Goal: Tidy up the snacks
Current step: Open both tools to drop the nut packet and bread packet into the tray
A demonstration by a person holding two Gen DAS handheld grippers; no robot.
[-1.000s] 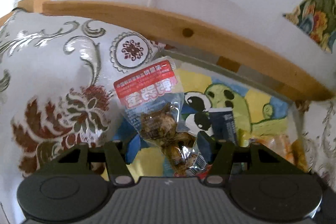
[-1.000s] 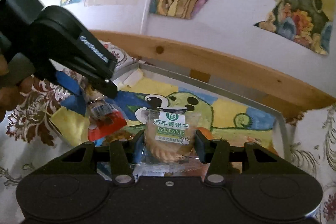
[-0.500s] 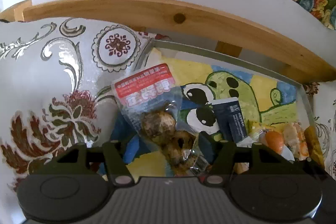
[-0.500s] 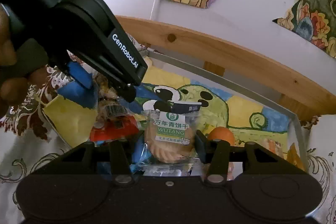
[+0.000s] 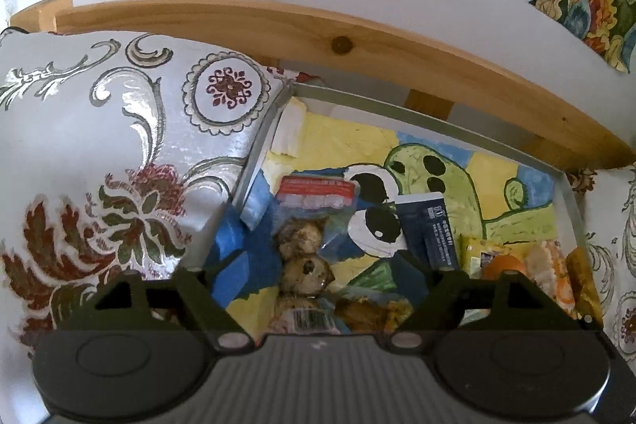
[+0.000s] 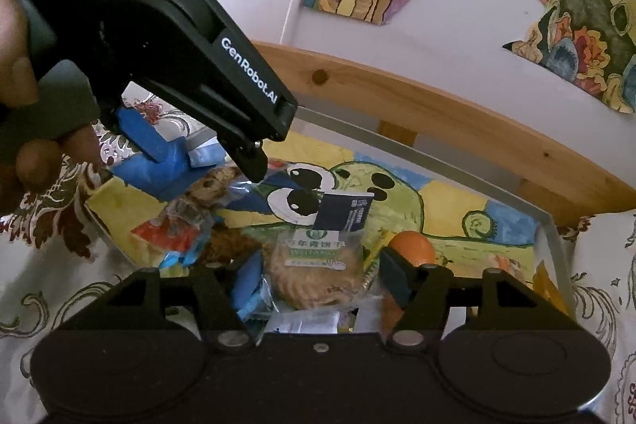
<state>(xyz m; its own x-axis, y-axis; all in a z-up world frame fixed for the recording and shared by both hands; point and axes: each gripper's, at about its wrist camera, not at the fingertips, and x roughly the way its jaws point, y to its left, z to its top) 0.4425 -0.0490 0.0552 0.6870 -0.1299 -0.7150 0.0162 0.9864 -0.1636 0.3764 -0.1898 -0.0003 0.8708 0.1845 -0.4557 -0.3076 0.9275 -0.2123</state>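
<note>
Since a second ago both my tools have spread apart. Left tool (image 5: 318, 265) stands wide over the clear meat-snack packet (image 5: 304, 257), now lying in the painted tray (image 5: 397, 114). Right tool (image 6: 322, 265) gapes around the biscuit packet (image 6: 318, 271), resting beside an orange sweet (image 6: 411, 245).

A white tablecloth (image 5: 119, 130) with silver scrolls and red flowers covers the surface. On it sits a shallow metal-rimmed tray (image 5: 437, 120) with a painted cartoon bottom, where a dark blue packet (image 5: 433, 229) and other snacks lie
</note>
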